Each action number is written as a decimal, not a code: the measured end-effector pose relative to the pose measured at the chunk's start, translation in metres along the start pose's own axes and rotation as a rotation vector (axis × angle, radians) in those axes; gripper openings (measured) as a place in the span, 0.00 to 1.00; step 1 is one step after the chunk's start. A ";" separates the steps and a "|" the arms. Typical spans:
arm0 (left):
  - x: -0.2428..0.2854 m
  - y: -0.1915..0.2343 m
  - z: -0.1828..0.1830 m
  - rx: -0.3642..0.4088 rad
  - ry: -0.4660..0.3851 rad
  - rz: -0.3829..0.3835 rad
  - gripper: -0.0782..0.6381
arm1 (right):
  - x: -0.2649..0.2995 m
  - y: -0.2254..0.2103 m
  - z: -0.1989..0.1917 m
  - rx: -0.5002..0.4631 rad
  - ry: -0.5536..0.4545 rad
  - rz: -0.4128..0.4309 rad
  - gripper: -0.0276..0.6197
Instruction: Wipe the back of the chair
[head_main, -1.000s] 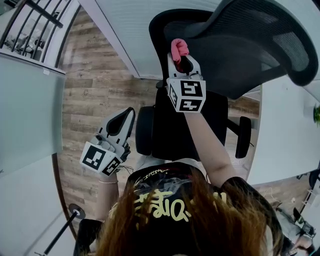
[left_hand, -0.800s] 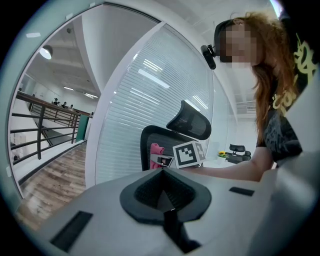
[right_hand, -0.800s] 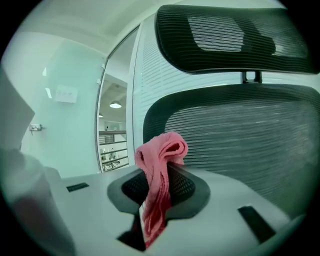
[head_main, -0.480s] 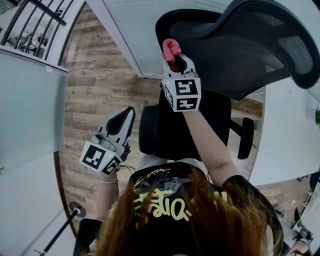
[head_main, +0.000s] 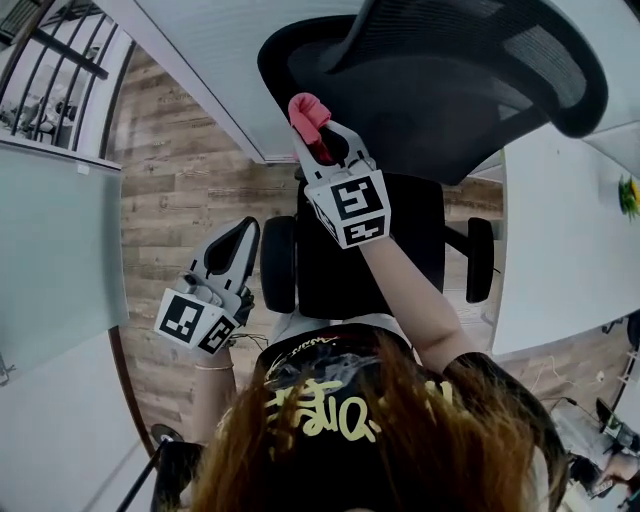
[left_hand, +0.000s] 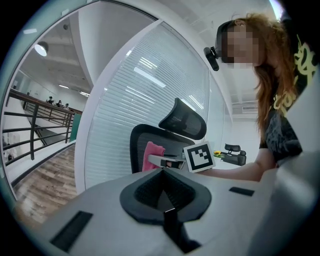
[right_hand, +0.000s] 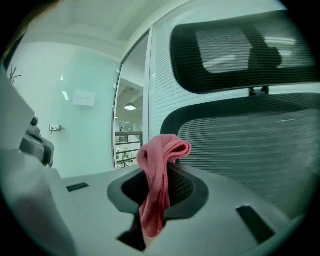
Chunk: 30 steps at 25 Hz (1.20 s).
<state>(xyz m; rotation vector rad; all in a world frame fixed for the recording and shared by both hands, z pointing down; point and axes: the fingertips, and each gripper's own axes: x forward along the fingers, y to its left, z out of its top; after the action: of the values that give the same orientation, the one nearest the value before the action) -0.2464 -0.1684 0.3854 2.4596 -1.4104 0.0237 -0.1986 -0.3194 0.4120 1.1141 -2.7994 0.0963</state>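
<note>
Office corner: wood-plank floor (head_main: 190, 190), slatted glass wall (left_hand: 130, 115) behind a black mesh chair (head_main: 325, 280). The right gripper (head_main: 322, 140) is raised near one side edge of the chair back (right_hand: 250, 150), below the headrest (right_hand: 235, 50), its jaws pinched tight on a pink cloth (right_hand: 157, 170) whose bunched fold sticks out past the tips (cannot tell whether it touches the mesh). The left gripper (head_main: 240, 232) is held low beside the seat, well apart from the chair back, its jaws closed together with nothing between them.
</note>
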 end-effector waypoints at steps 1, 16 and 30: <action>0.005 -0.006 0.000 0.001 0.000 -0.010 0.10 | -0.011 -0.008 0.000 0.009 -0.007 -0.015 0.15; 0.078 -0.097 -0.008 0.033 0.030 -0.157 0.10 | -0.194 -0.215 -0.044 0.105 0.010 -0.521 0.15; 0.087 -0.136 -0.017 0.051 0.037 -0.095 0.10 | -0.259 -0.338 -0.092 0.207 0.066 -0.799 0.15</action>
<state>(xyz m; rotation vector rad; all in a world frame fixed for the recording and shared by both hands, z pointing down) -0.0841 -0.1729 0.3810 2.5516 -1.2915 0.0849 0.2288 -0.3785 0.4702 2.1232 -2.1155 0.3317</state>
